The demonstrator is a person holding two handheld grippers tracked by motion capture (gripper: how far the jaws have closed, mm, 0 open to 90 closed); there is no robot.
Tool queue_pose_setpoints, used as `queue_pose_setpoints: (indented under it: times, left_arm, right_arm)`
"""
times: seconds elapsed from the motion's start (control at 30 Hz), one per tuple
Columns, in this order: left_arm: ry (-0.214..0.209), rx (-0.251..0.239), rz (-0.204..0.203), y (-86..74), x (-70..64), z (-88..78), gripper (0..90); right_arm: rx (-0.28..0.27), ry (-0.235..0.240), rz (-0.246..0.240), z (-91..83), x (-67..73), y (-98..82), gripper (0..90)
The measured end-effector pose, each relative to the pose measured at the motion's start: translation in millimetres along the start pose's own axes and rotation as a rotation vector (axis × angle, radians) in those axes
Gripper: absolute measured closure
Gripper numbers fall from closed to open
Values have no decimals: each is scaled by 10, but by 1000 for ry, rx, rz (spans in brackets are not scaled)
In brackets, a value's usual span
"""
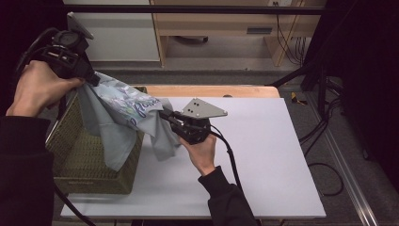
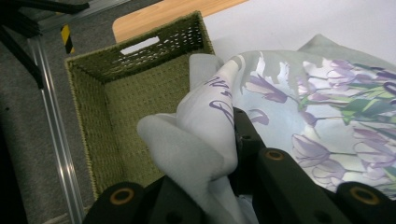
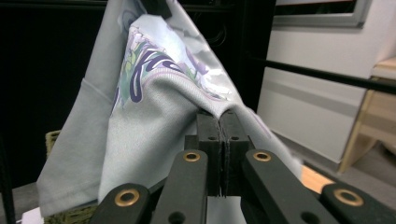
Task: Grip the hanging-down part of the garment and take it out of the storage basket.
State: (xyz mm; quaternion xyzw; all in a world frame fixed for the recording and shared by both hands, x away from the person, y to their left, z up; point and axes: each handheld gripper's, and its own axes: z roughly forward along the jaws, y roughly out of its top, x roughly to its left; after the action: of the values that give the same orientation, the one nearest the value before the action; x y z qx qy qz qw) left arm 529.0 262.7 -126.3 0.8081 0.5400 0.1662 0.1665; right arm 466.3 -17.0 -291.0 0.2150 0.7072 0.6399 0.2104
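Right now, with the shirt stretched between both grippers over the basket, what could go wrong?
1. The right gripper pinches only a small fold of the shirt; more pull may slip it free.
2. The shirt's hanging end drapes over the basket rim and could snag on the weave or drag the basket.
3. The left gripper has cloth bunched around its jaws, so the shirt may cling on release.

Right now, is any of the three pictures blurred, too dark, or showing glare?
High view: sharp, edges dark, white table evenly lit. Left gripper view: shirt slightly shiny, near folds soft, basket clear. Right gripper view: left side black, pinched cloth in focus, cabinet behind soft.
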Motion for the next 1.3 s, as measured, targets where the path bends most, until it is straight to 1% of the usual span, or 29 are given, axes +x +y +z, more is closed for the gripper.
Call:
queue_pose_setpoints:
  times: [0.03, 0.1, 0.2, 0.23, 0.27, 0.3, 0.37, 0.4, 0.47, 0.53, 0.6, 0.63, 0.67, 0.7, 0.8, 0.83, 0.9, 0.93, 1.0, 1.03, 1.07, 1.1, 1.17, 1.2, 1.27, 1.3]
  left_arm:
    - [-1, 0, 2, 6, -9, 3, 838]
    - [-5, 0, 5, 15, -35, 10, 838]
    - [-7, 6, 17, 25, -70, 24, 838]
    - [-8, 5, 18, 28, -80, 28, 838]
    - [-10, 6, 18, 31, -87, 34, 838]
    - [-11, 8, 16, 36, -100, 44, 838]
    - [-13, 10, 18, 38, -110, 51, 838]
    - [-13, 10, 23, 41, -119, 58, 838]
    - [-15, 14, 26, 44, -140, 75, 838]
    - [-14, 15, 31, 44, -159, 90, 839]
    - [-15, 16, 33, 42, -160, 98, 839]
    - [-14, 19, 31, 38, -159, 101, 838]
    - [-16, 21, 30, 29, -145, 106, 838]
    - [-16, 21, 30, 29, -145, 106, 838]
    - [-13, 23, 25, 13, -118, 109, 838]
    - [-13, 23, 25, 13, -118, 109, 838]
    - [-12, 26, 23, 13, -115, 113, 838]
    - [-13, 28, 24, 15, -115, 115, 838]
    - [-12, 31, 25, 18, -119, 121, 837]
    - [-10, 31, 27, 20, -121, 125, 837]
    - [-11, 31, 26, 20, -121, 128, 838]
    - [-11, 34, 26, 21, -119, 131, 837]
    - [-11, 33, 25, 22, -114, 135, 836]
    - [-11, 32, 23, 20, -112, 142, 836]
    - [-13, 33, 28, 15, -109, 149, 836]
    - [-13, 33, 27, 13, -108, 154, 837]
  right_arm:
    - [-2, -4, 2, -25, -1, 12, 895]
    - [11, -9, -13, -56, -13, 11, 894]
    - [58, -7, -10, -52, -24, -59, 892]
    - [85, -8, -1, -35, -25, -147, 891]
    - [85, -8, -1, -35, -25, -147, 891]
    - [110, 0, 15, -10, -26, -259, 889]
    - [129, 13, 40, 32, -15, -383, 888]
    - [129, 13, 40, 32, -15, -383, 888]
    - [144, 26, 65, 94, 13, -522, 883]
    - [160, 30, 77, 142, 38, -609, 873]
    - [168, 35, 85, 191, 63, -686, 798]
    - [171, 27, 82, 200, 77, -712, 746]
    - [165, 2, 68, 195, 95, -757, 619]
    - [163, -2, 66, 184, 92, -769, 574]
    - [134, -4, 103, 111, 73, -790, 380]
    - [134, -4, 103, 111, 73, -790, 380]
    - [103, -9, 141, 7, 47, -800, 282]
    - [99, -21, 143, -47, 35, -804, 240]
    - [84, -41, 144, -135, 12, -813, 191]
    - [74, -61, 142, -183, -1, -817, 161]
    - [65, -82, 140, -234, -15, -821, 148]
    - [54, -88, 134, -290, -37, -827, 133]
    - [37, -117, 130, -407, -80, -840, 109]
    - [15, -144, 133, -542, -133, -861, 85]
    - [4, -160, 129, -639, -173, -879, 77]
    - [-5, -176, 135, -712, -202, -895, 72]
